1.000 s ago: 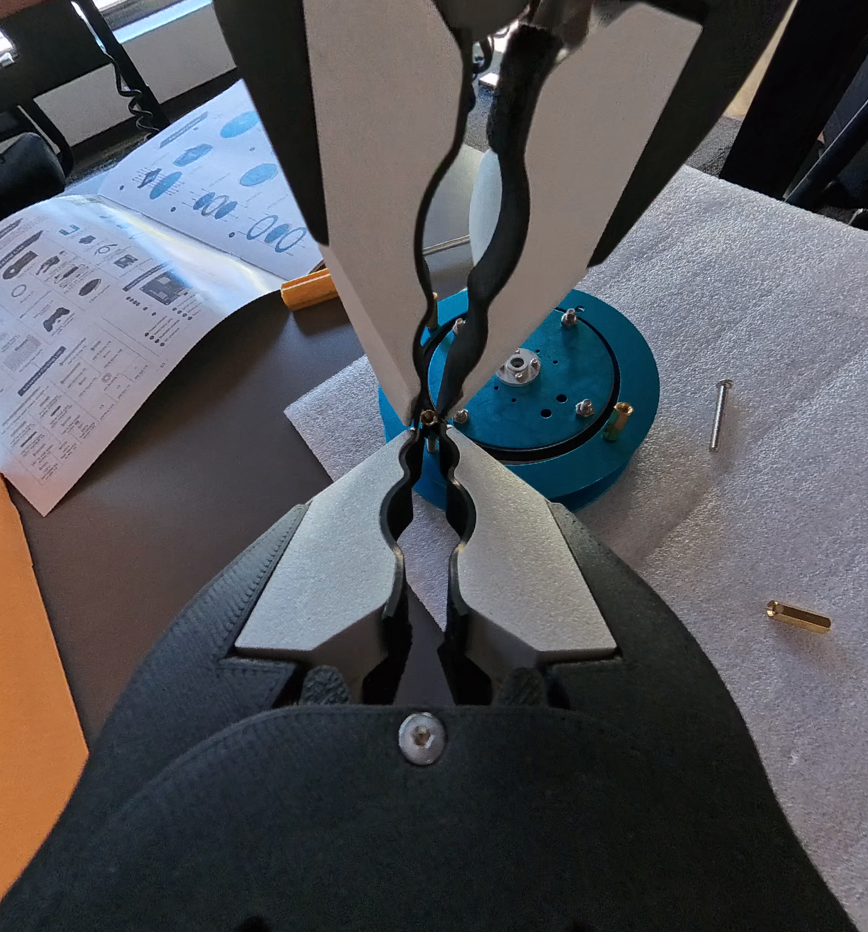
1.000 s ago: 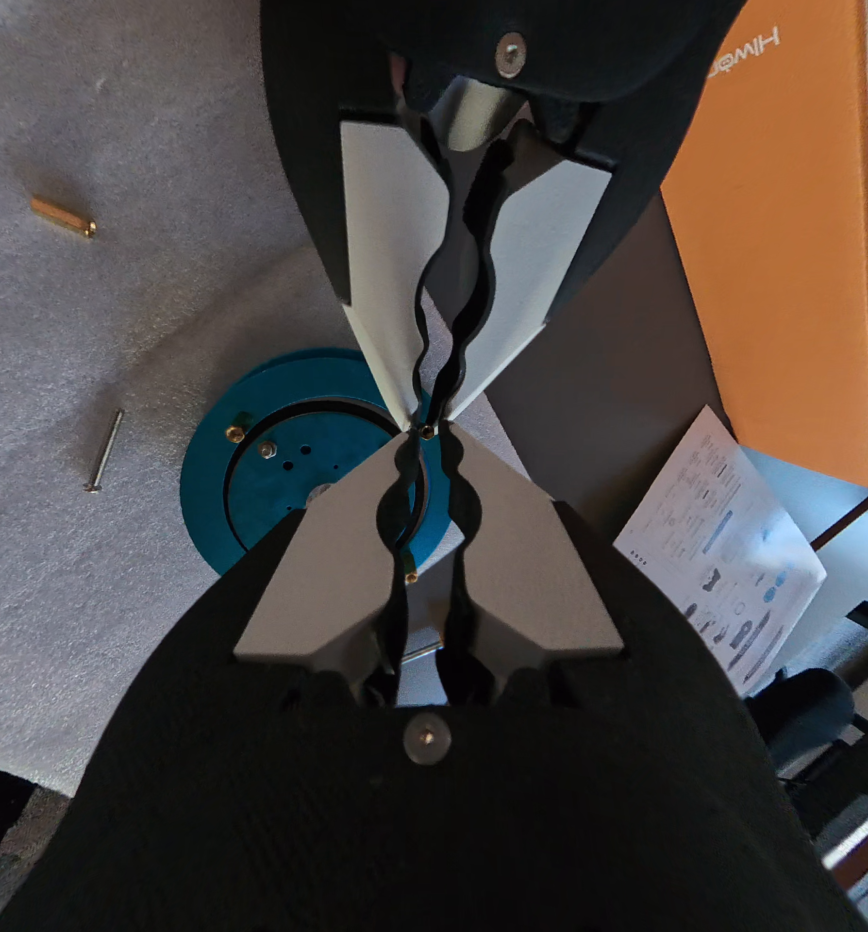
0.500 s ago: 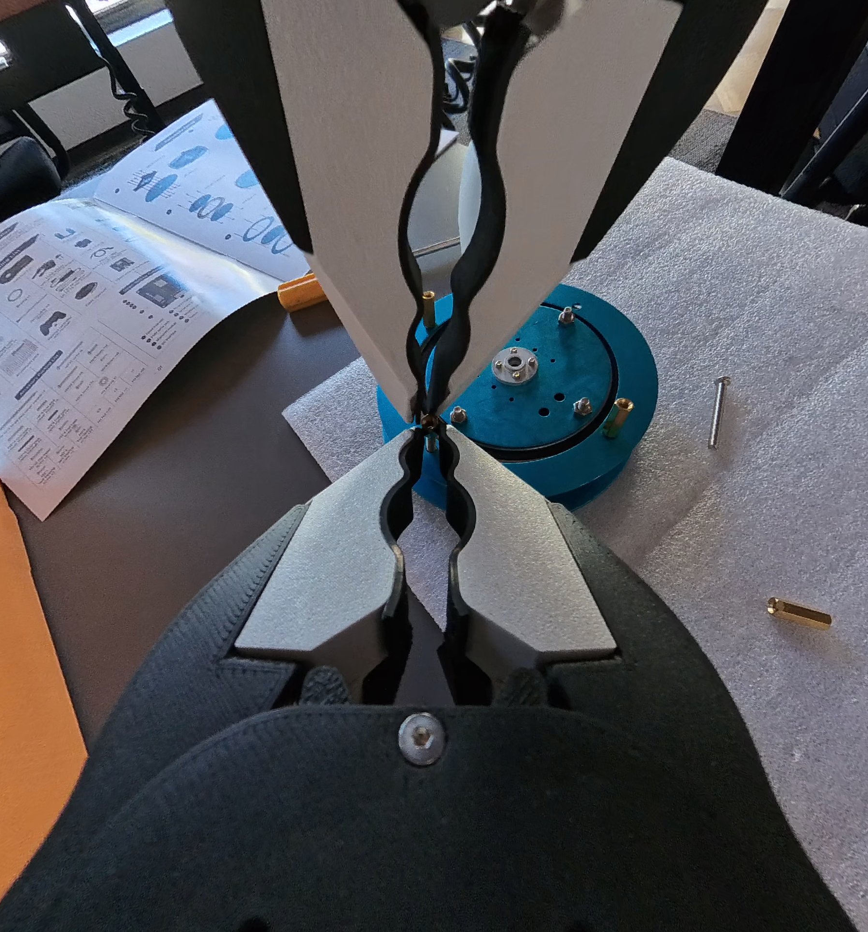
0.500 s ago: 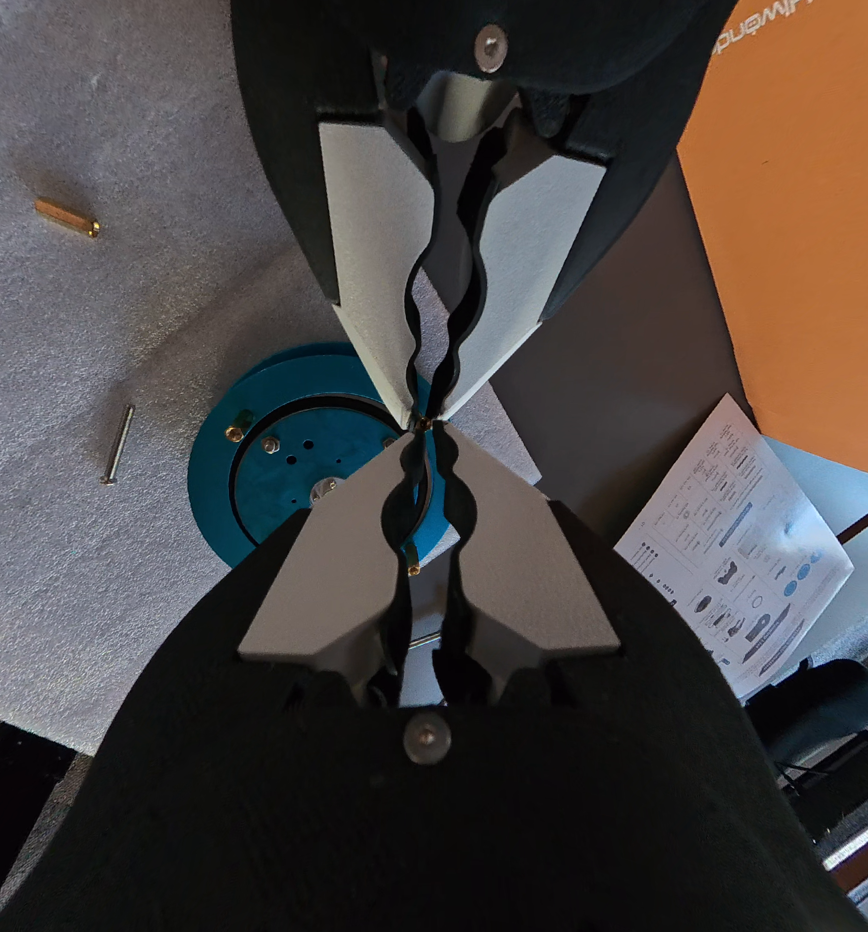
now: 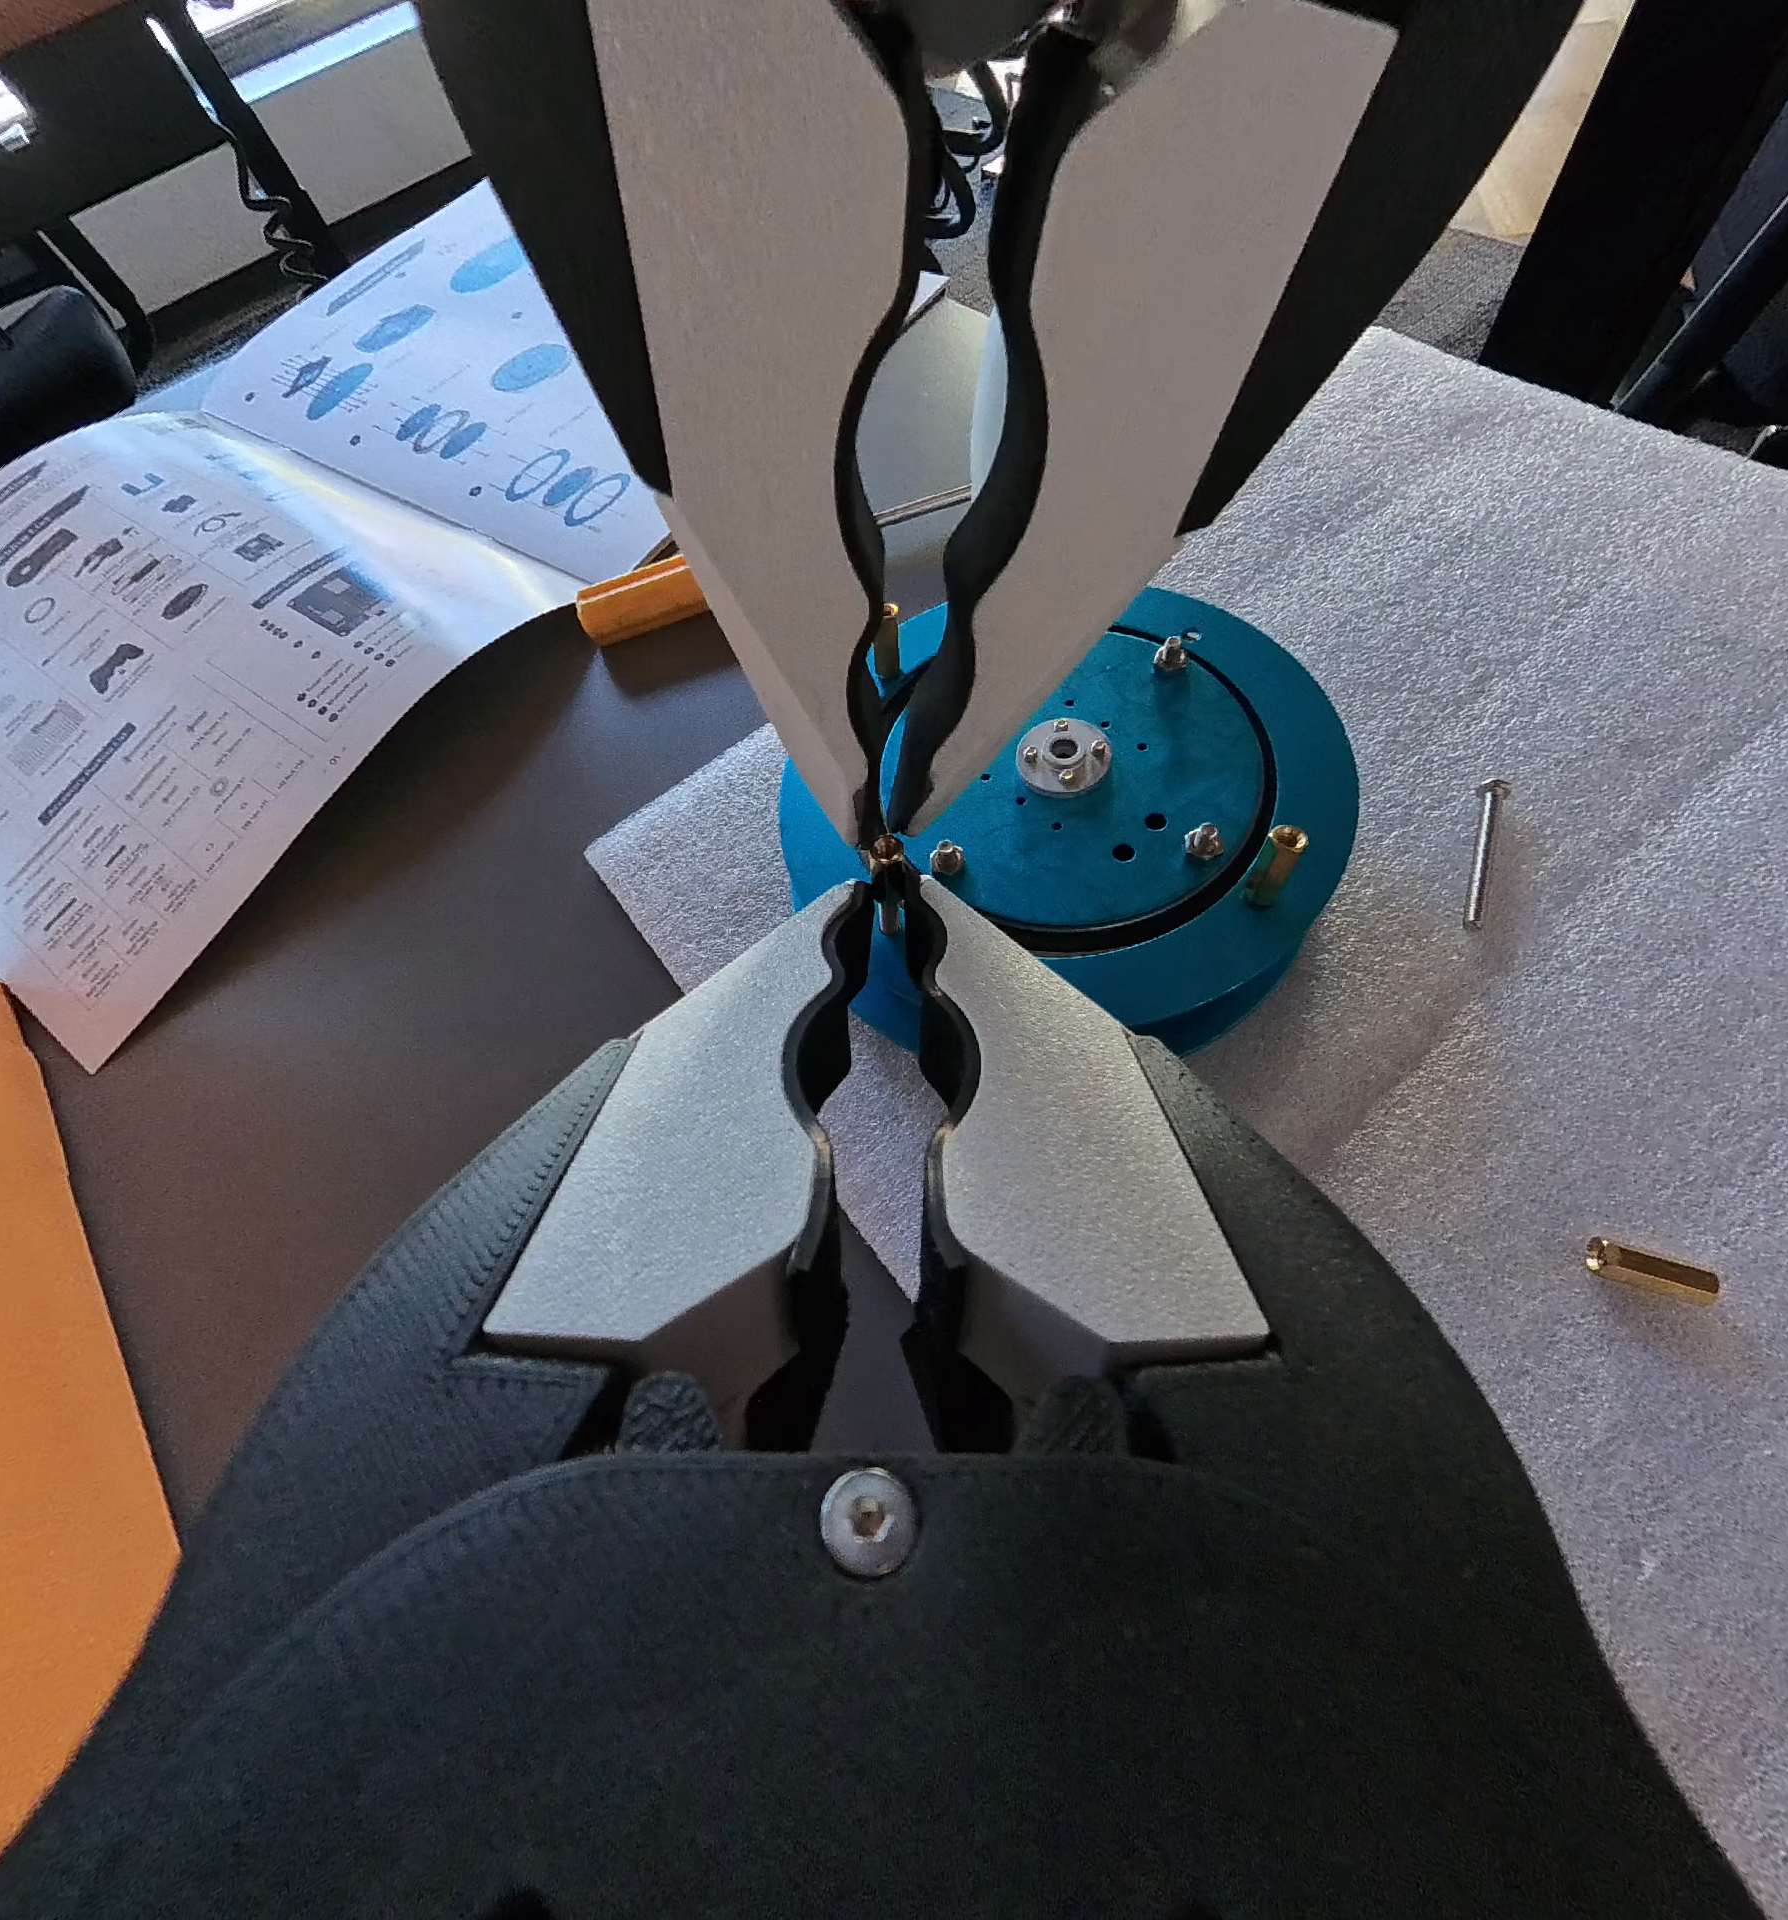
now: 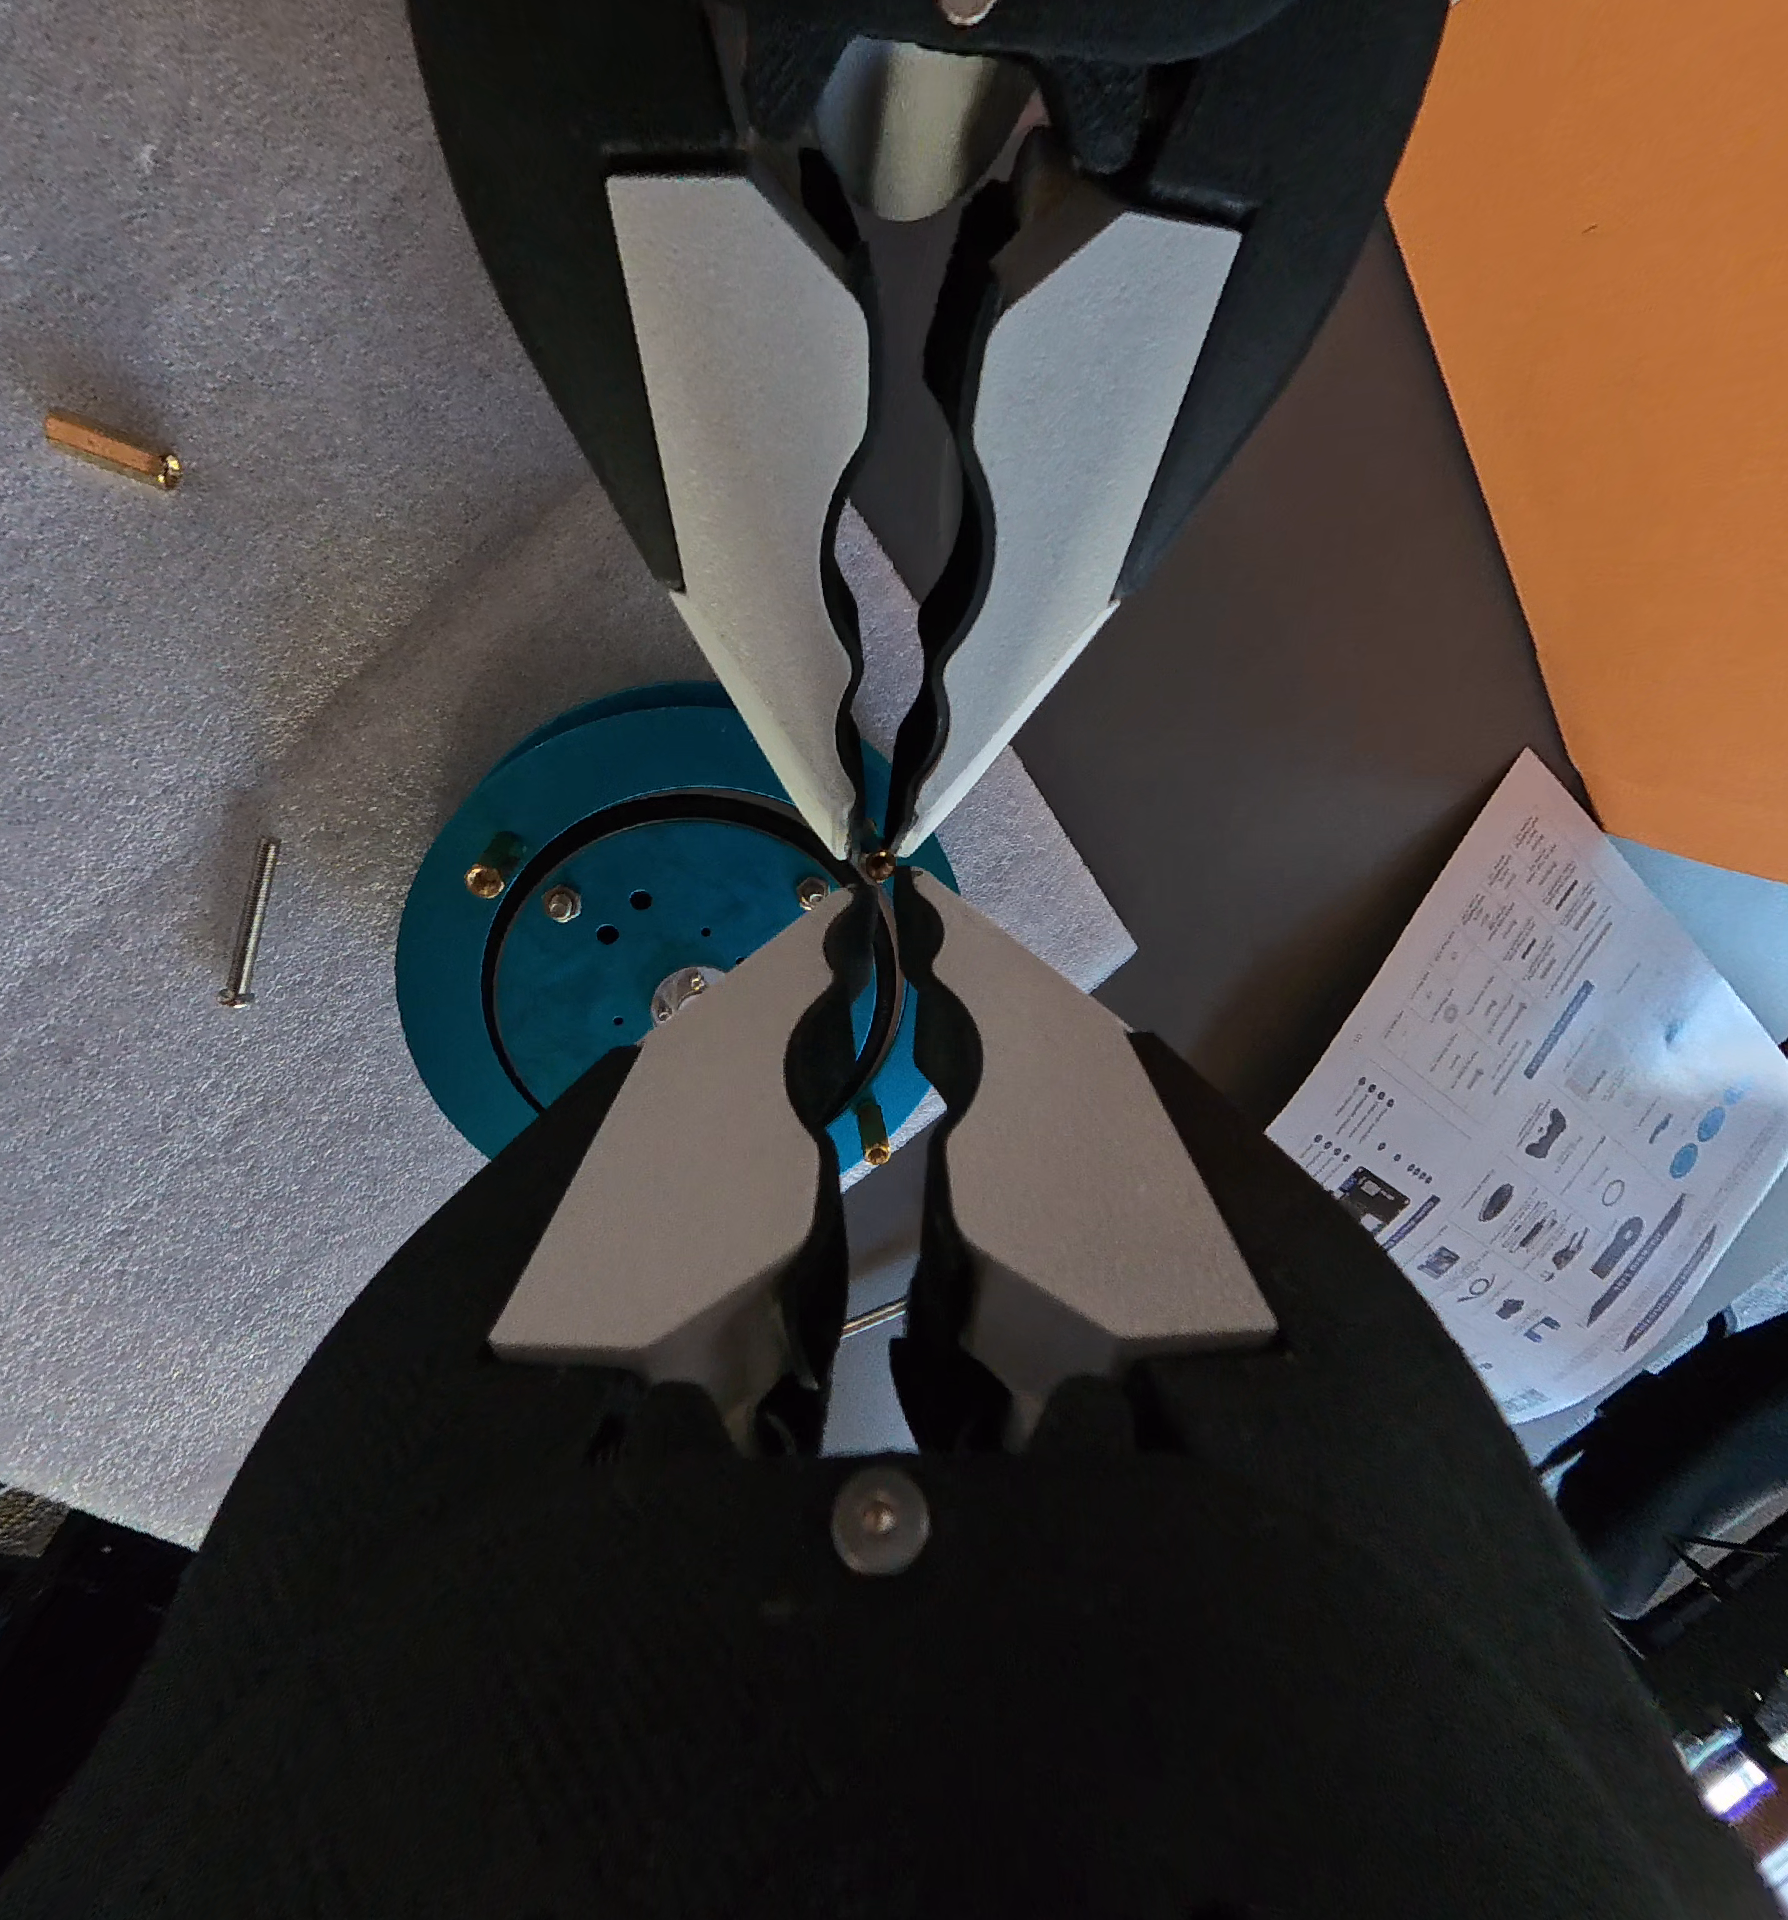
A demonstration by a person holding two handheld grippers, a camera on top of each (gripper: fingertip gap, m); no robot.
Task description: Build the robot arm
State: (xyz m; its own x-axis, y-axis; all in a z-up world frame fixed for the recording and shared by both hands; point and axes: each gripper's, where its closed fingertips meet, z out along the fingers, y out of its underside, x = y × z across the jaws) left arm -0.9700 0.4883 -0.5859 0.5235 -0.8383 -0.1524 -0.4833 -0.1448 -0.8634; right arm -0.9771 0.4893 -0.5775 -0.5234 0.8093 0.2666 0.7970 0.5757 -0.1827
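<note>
Left claw and right claw meet tip to tip over the near rim of the blue round base. Both are closed almost fully. Between the four tips sits a small brass standoff with a short threaded stud below it. The left claw pinches it at the stud end. Cannot tell whether the right claw grips it or only touches its top.

Base rests on a white foam sheet on the dark bench. Two more brass standoffs stand upright on the base rim. On the foam to the right: a loose steel screw and a loose brass standoff, well apart. Open instruction booklet and orange box to the left.
</note>
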